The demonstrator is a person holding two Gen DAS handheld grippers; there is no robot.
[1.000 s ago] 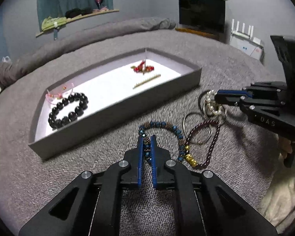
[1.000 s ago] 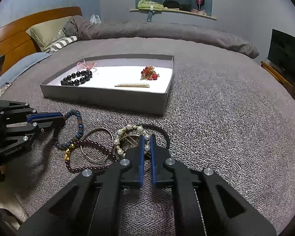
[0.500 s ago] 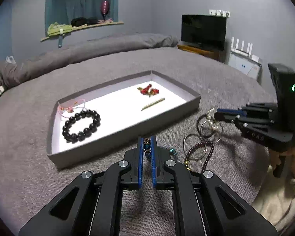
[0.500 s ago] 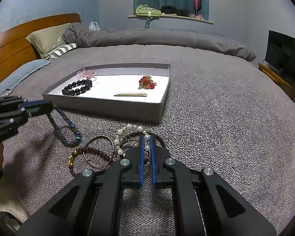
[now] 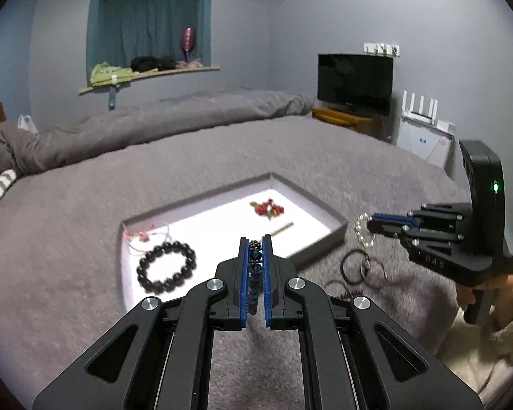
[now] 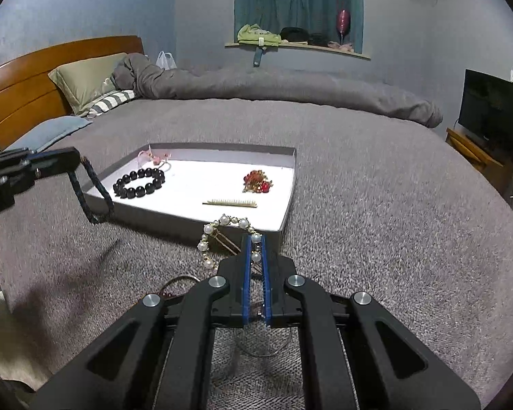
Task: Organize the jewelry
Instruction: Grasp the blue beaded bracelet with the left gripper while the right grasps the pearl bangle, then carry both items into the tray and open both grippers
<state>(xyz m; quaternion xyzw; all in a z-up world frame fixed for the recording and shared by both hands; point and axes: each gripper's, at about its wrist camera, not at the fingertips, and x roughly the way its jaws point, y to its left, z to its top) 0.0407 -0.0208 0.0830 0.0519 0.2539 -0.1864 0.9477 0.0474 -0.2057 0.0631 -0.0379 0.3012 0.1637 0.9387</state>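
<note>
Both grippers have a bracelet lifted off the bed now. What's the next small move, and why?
Probably carry the left gripper forward over the tray and lower it. Its dark blue beaded bracelet hangs clear of the blanket, just short of the tray's near wall, and bare white floor shows between the black bead bracelet and the red charm cluster.

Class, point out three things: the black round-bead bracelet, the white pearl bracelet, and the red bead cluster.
Black round-bead bracelet (image 6: pixel 139 182), right wrist view, lower bead arc.
White pearl bracelet (image 6: pixel 225 219), right wrist view, top pearl.
Red bead cluster (image 5: pixel 266 208), left wrist view, centre.
</note>
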